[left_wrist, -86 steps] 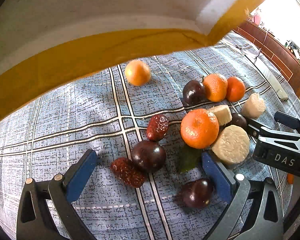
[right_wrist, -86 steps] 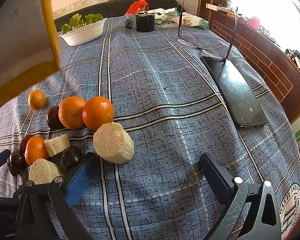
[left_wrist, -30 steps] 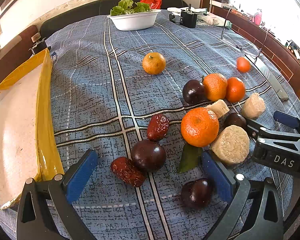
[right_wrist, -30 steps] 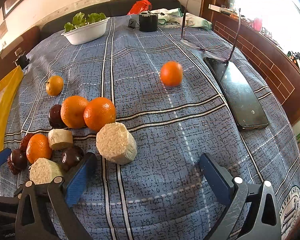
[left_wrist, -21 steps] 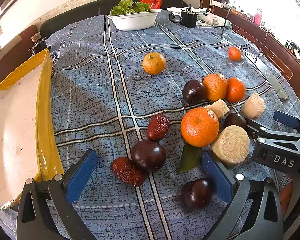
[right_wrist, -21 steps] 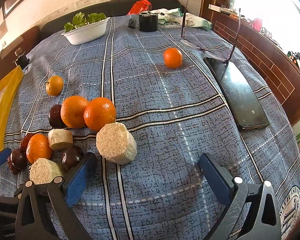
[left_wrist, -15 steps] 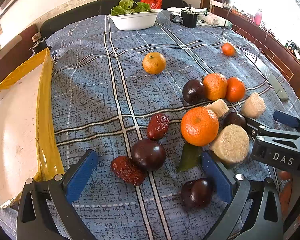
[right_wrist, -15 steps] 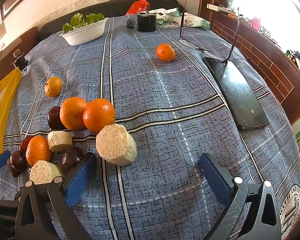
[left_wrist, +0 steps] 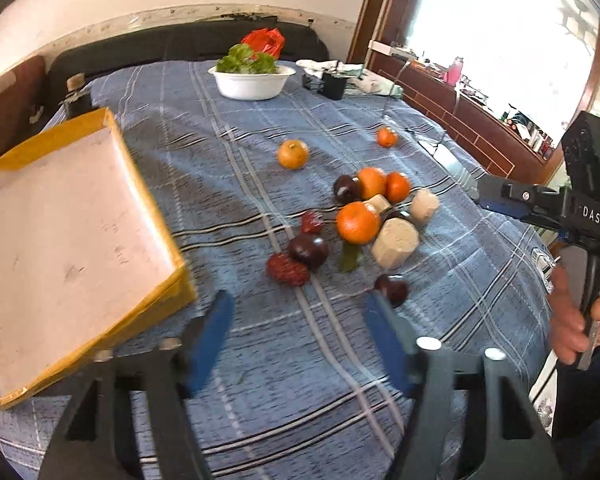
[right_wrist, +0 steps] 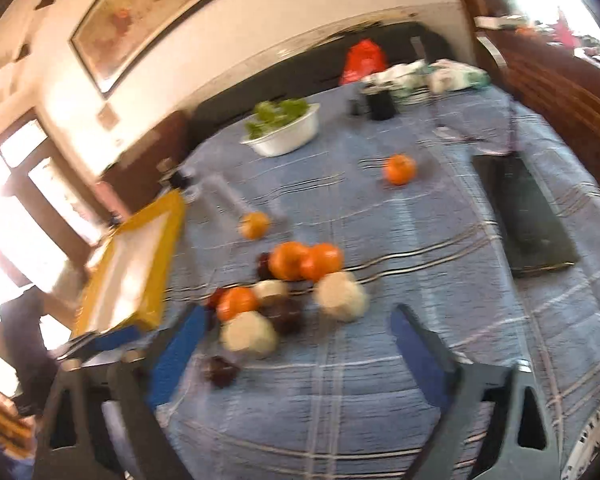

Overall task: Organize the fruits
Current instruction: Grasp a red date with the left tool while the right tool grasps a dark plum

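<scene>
A blue checked cloth (left_wrist: 220, 184) covers the bench, with a bright window to the right. The yellow-rimmed tray (left_wrist: 100, 128) lies empty at the left edge. The fruit heap (left_wrist: 356, 220) sits mid-cloth, well apart from the tray: oranges, dark plums, red dates and pale cut chunks. Two small oranges lie loose beyond it, one (left_wrist: 293, 154) nearer and one (left_wrist: 387, 136) farther right. A white bowl of greens (left_wrist: 252, 80) stands at the far end.

The left tool (left_wrist: 298, 326) and the right tool (right_wrist: 296, 338) both hang over the cloth, jaws closing on nothing.

Sorting seems not yet begun; next, one tool should probably drop onto a single fruit at the heap's edge.
</scene>
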`<state>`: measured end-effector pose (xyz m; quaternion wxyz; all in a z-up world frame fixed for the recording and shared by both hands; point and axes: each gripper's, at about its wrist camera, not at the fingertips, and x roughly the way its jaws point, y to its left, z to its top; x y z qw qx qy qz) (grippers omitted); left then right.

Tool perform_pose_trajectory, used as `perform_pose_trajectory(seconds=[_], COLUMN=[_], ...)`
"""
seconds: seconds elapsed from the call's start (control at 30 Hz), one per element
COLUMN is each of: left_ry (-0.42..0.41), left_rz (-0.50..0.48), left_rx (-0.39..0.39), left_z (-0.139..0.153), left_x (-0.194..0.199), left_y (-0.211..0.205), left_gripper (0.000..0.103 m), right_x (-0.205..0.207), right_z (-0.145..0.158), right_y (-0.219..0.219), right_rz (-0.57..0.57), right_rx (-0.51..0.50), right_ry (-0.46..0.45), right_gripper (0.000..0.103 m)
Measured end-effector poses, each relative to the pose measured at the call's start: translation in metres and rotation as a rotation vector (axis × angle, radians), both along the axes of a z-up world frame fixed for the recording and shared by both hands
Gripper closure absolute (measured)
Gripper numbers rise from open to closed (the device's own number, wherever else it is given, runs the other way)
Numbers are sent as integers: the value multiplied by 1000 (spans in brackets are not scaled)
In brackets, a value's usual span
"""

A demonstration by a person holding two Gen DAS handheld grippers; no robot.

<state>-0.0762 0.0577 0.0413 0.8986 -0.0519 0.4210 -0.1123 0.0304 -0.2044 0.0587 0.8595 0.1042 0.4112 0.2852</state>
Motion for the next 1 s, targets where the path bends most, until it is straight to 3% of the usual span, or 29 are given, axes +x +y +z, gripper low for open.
perform_pose_trajectory(seconds=[0.07,0.2,0.47,0.67,0.83,1.0], left_ry=[3,4,40,50,66,56], left_rz=[8,-14,-26,-49,-71,-65], left_rx=[-9,10,89,123,119,97], left_z=[-2,-4,-16,-22,-30,-30], left_x=[2,5,29,42,46,35], left_y=[4,0,-12,-21,-25,-23], left_gripper=[42,60,61,61,72,73], right_x=[-4,-18,-44,-46,-42,-36], right_z=[-2,-2,-8,-13,-17,-27], right_y=[12,27,63,67,65,76], right_rz=[45,127,265,287,284,290], right_rx=[-9,-15,-106,-88,-79,-118], right_ry=[6,-28,-100,-83,-64,-23], right_gripper=[30,43,44,44,44,45])
